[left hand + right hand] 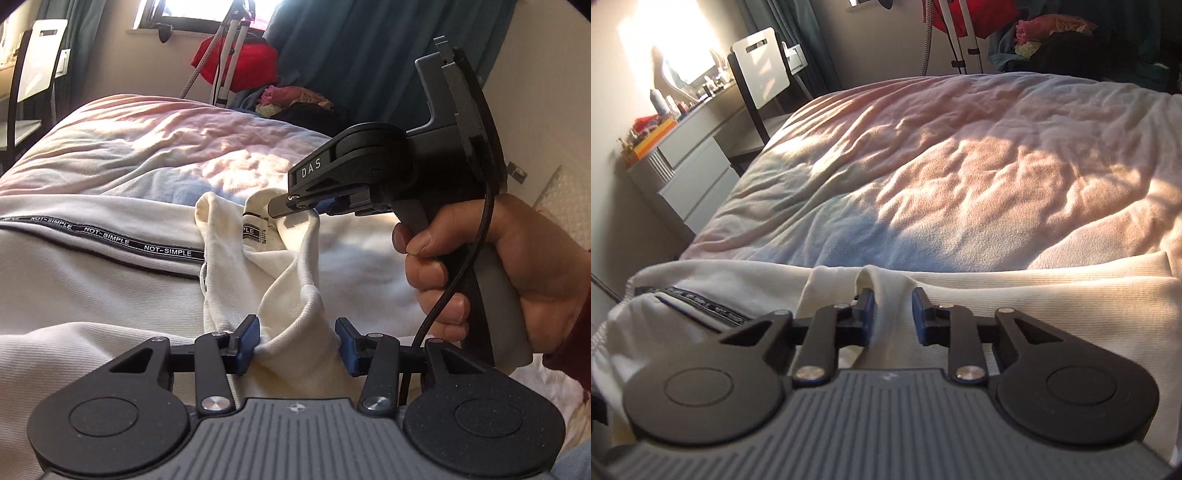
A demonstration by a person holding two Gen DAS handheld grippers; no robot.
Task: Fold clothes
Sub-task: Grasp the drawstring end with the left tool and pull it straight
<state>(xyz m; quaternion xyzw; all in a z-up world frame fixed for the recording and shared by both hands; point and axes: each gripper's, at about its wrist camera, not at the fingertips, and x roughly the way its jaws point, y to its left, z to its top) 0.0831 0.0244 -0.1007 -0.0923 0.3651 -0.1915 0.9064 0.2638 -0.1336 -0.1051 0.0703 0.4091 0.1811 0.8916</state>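
Right now your cream garment point(122, 295) lies spread across the near part of the bed point(147, 147), its long axis running left to right, with the black "NOT-SIMPLE" tape point(110, 242) stretching out leftward from the bunched neck opening point(258, 236) in the middle. Your left gripper point(297, 341) has a thick fold of that cream cloth between its blue pads point(249, 332), which press on it from both sides. Your right gripper point(893, 314), seen from the left wrist with your hand point(517, 266) on its handle, is pinched closed on the far rim of the same bunched cloth. Beyond the bed's far edge, a heap of clothes point(295, 99) sits by the teal curtain point(369, 55); whether any container holds it you cannot tell.
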